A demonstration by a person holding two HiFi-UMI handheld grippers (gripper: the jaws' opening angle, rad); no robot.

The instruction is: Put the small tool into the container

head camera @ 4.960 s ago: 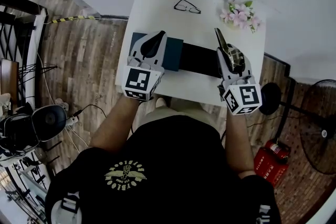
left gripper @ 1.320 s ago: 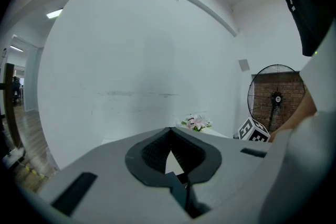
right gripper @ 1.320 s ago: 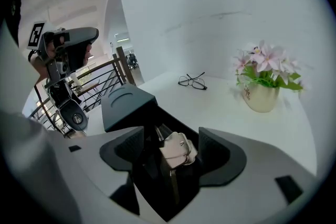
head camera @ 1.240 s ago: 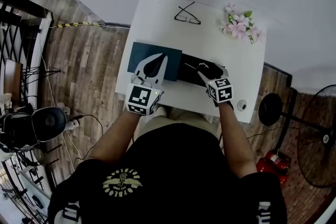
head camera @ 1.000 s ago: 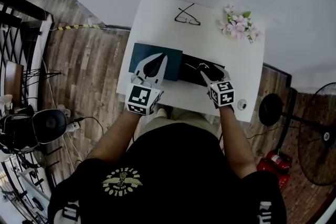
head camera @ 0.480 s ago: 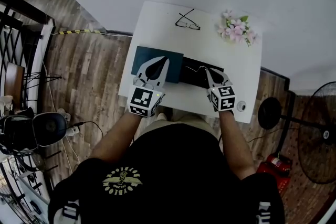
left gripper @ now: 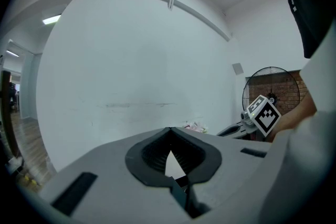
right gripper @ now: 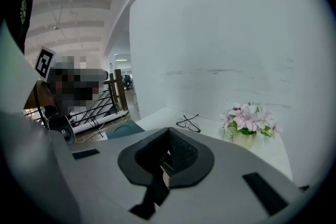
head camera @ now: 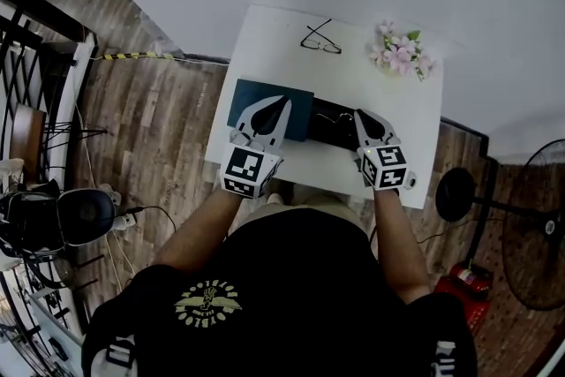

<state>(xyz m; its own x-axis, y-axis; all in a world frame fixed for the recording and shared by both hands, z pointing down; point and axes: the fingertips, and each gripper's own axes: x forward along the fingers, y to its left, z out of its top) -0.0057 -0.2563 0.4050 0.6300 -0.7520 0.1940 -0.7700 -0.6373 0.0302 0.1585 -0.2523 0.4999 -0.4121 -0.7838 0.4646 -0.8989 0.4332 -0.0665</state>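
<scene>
A small pale tool [head camera: 341,113] lies inside the black open container [head camera: 328,121] on the white table [head camera: 353,75]. My right gripper [head camera: 358,113] is shut. Its tips sit over the container's right part, just right of the tool, and I see nothing pinched in them. In the right gripper view [right gripper: 168,129] only the dark container shows through the gap behind the closed tips. My left gripper [head camera: 283,100] hangs shut and empty over a dark teal box [head camera: 252,97]. In the left gripper view [left gripper: 169,129] its tips meet.
Glasses [head camera: 320,40] and pink flowers [head camera: 399,49] lie at the table's far side; both also show in the right gripper view, the glasses [right gripper: 189,123] and the flowers [right gripper: 247,120]. A small round object [head camera: 408,179] sits near the front right corner. Wooden floor surrounds the table.
The right gripper's jaws went from open to shut, and it drew back a little toward the person. The pale tool stayed in the black container. The left gripper hardly moved.
</scene>
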